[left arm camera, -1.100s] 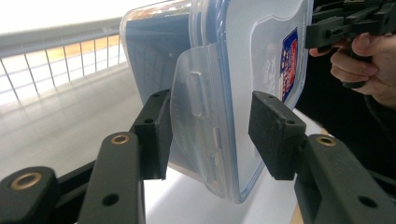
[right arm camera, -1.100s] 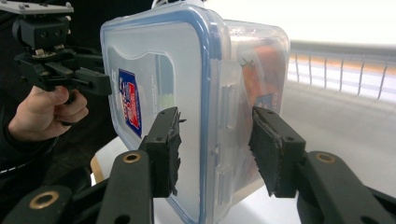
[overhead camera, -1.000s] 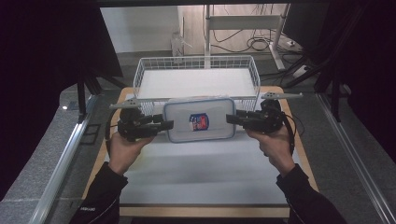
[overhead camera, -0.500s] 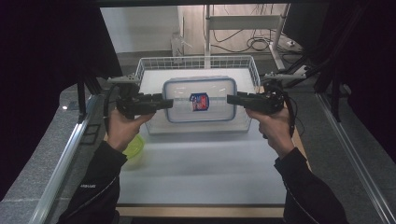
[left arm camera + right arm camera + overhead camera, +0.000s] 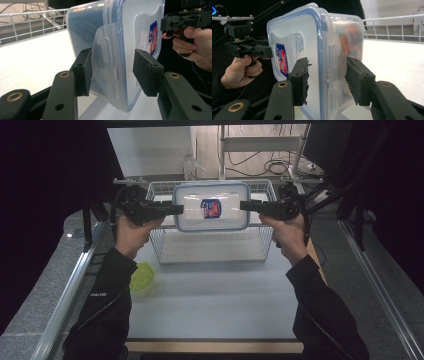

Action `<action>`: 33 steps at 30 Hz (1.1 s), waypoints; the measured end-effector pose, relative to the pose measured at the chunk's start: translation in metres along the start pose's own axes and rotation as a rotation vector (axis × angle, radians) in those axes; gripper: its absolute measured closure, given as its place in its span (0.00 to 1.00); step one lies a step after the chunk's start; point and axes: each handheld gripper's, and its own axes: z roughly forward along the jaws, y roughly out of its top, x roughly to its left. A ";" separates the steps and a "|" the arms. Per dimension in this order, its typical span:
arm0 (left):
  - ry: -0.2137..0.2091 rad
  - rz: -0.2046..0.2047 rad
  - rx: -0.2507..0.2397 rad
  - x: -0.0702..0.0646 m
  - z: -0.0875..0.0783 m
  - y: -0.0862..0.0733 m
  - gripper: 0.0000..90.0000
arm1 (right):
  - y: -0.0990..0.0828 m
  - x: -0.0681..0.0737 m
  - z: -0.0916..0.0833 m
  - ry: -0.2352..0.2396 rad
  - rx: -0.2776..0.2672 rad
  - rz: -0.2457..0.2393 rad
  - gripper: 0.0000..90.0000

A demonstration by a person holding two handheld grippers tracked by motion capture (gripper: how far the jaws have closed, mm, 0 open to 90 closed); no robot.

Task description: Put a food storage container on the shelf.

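A clear plastic container with a blue-rimmed lid and a red-and-blue label hangs in the air over the white wire basket, its lid turned toward the high camera. My left gripper is shut on its left end and my right gripper on its right end. In the left gripper view the pads flank the container's side latch. In the right gripper view the pads clamp the other latch of the container, which shows something orange-red inside.
A yellow-green bowl-like thing lies on the white tabletop by my left forearm. Metal rails run along both sides of the table. A shelf with cables stands behind the basket.
Both hands have lifted the container off the table and carried it up and away from the person, to over the basket. The grips have not altered.
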 end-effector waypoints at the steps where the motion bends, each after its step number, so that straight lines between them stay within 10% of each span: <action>1: -0.001 -0.002 0.000 0.004 0.001 0.002 0.56 | 0.002 -0.002 0.002 -0.002 -0.002 0.002 0.60; 21: 0.006 -0.082 -0.014 0.033 0.020 0.006 0.56 | 0.013 -0.029 0.026 -0.020 0.004 0.086 0.60; 33: 0.036 -0.014 -0.023 0.030 0.024 0.004 0.52 | 0.011 -0.038 0.032 -0.027 -0.024 0.116 0.56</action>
